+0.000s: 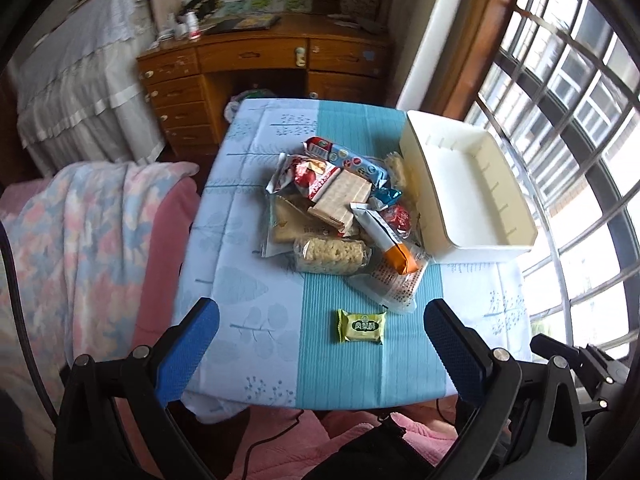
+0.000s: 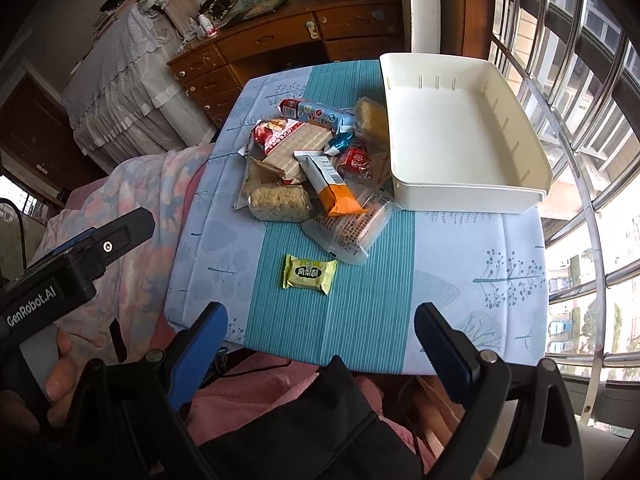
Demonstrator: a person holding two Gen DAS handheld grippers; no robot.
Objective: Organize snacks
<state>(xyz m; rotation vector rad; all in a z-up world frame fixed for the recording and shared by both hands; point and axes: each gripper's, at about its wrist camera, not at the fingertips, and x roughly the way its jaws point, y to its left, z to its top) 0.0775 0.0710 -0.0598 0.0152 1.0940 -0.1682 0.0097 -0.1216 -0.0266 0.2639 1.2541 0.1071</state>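
Note:
A heap of wrapped snacks (image 1: 336,208) (image 2: 308,160) lies mid-table on a blue patterned cloth (image 1: 248,264). An orange-ended bar (image 1: 394,246) (image 2: 330,186) and a puffed-rice cake (image 1: 330,254) (image 2: 280,200) lie at its near side. One small green pastry packet (image 1: 361,326) (image 2: 310,274) sits alone nearer me. An empty white tray (image 1: 516,236) (image 2: 536,168) stands to the right of the heap. My left gripper (image 1: 322,330) hovers open over the table's near edge, the green packet between its blue fingers (image 1: 188,356) in the view, nothing held. My right gripper (image 2: 322,326) is open too, just short of that packet.
A blanket-covered chair (image 1: 92,232) stands left of the table. A wooden desk (image 1: 248,64) with bottles is behind it, a barred window (image 1: 568,128) on the right. In the right wrist view the left gripper's body (image 2: 72,260) and a hand (image 2: 60,384) are at the lower left.

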